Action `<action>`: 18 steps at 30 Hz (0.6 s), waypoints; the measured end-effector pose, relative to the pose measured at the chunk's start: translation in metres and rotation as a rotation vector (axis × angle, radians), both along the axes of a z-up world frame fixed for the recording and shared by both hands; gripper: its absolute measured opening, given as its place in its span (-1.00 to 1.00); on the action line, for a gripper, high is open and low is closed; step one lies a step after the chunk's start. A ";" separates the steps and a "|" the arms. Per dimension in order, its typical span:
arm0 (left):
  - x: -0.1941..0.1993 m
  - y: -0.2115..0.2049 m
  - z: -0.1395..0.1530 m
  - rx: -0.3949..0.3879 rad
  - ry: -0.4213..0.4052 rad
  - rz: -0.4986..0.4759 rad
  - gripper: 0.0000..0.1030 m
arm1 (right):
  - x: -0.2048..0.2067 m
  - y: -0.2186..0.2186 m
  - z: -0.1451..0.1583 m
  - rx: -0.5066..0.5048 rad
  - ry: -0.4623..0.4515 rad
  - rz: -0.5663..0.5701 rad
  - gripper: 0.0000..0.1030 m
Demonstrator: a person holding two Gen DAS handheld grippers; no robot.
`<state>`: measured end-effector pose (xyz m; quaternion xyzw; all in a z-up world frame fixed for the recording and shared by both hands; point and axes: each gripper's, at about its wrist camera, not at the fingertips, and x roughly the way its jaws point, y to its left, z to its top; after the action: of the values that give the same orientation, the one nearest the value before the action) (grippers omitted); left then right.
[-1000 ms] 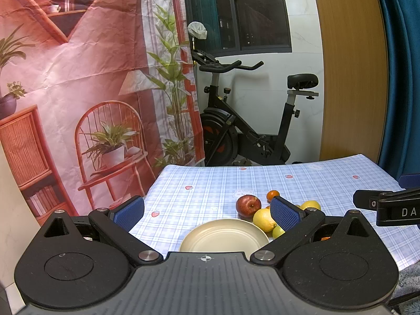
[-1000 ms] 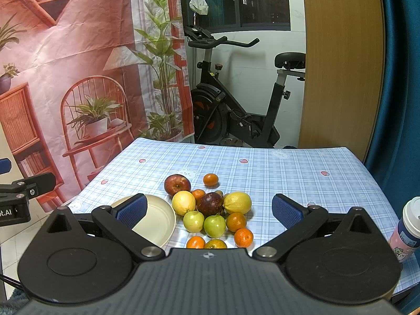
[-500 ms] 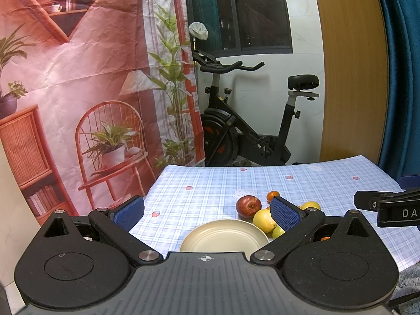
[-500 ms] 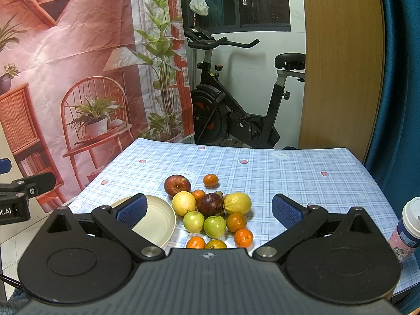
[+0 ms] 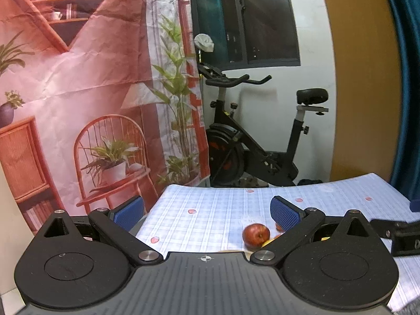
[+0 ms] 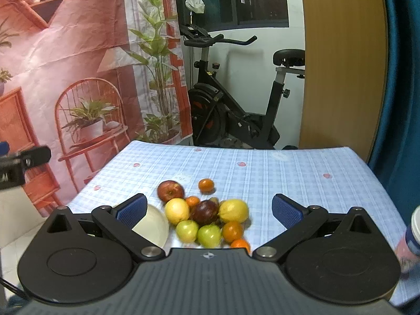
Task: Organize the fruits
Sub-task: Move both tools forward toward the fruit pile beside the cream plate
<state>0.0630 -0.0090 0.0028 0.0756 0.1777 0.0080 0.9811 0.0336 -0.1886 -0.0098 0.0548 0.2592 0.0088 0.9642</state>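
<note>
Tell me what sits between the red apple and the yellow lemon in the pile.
In the right wrist view, a dark purple fruit and a small orange lie between the red apple and the lemon.

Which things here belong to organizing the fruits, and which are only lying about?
Belong to the job: red apple, lemon, green apples, mandarins, cream plate.
Lying about: paper cup, exercise bike, printed backdrop.

No legible text, label, brand or number is showing in either view. Faint markings are appearing on the left claw's (image 6: pixel 15 168) body at the frame edge, but they are proving unreadable.
</note>
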 end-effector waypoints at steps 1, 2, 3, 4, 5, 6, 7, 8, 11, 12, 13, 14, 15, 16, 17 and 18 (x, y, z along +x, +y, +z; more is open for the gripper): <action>0.008 -0.001 -0.003 -0.001 0.001 0.003 1.00 | 0.007 -0.001 -0.003 -0.008 0.001 -0.001 1.00; 0.015 -0.003 -0.006 0.001 0.004 0.007 1.00 | 0.015 -0.004 -0.008 -0.012 0.004 0.000 1.00; 0.023 -0.005 -0.009 0.003 0.009 0.011 1.00 | 0.021 -0.006 -0.011 -0.011 0.007 -0.001 1.00; 0.030 -0.006 -0.012 0.006 0.014 0.014 1.00 | 0.026 -0.009 -0.015 -0.009 0.009 -0.005 1.00; 0.037 -0.006 -0.015 0.007 0.020 0.017 1.00 | 0.032 -0.012 -0.019 -0.008 0.011 -0.011 1.00; 0.042 -0.007 -0.019 0.007 0.024 0.022 1.00 | 0.037 -0.015 -0.023 -0.007 0.011 -0.016 1.00; 0.048 -0.008 -0.022 0.007 0.028 0.027 1.00 | 0.042 -0.018 -0.026 -0.008 0.007 -0.021 1.00; 0.054 -0.008 -0.026 0.007 0.034 0.031 1.00 | 0.047 -0.021 -0.030 -0.013 0.000 -0.027 1.00; 0.069 -0.006 -0.036 -0.007 0.062 0.025 1.00 | 0.058 -0.032 -0.043 -0.014 -0.024 -0.037 1.00; 0.073 -0.005 -0.040 -0.022 0.074 0.014 1.00 | 0.061 -0.035 -0.047 -0.013 -0.039 -0.044 1.00; 0.078 -0.004 -0.043 -0.038 0.089 -0.003 1.00 | 0.063 -0.038 -0.050 -0.014 -0.052 -0.050 1.00; 0.082 -0.004 -0.046 -0.050 0.106 -0.022 1.00 | 0.065 -0.040 -0.053 -0.013 -0.066 -0.054 1.00; 0.086 -0.004 -0.050 -0.057 0.118 -0.034 1.00 | 0.068 -0.043 -0.056 -0.008 -0.086 -0.057 1.00; 0.087 -0.003 -0.054 -0.062 0.125 -0.041 1.00 | 0.070 -0.046 -0.059 0.001 -0.103 -0.055 1.00; 0.090 -0.003 -0.058 -0.067 0.127 -0.048 0.99 | 0.073 -0.050 -0.062 0.015 -0.113 -0.045 1.00; 0.091 -0.003 -0.062 -0.068 0.125 -0.053 0.99 | 0.076 -0.052 -0.064 0.023 -0.112 -0.038 1.00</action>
<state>0.1539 -0.0121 -0.0588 0.0473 0.2369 -0.0289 0.9699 0.1095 -0.2402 -0.0743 0.0704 0.2036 -0.0035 0.9765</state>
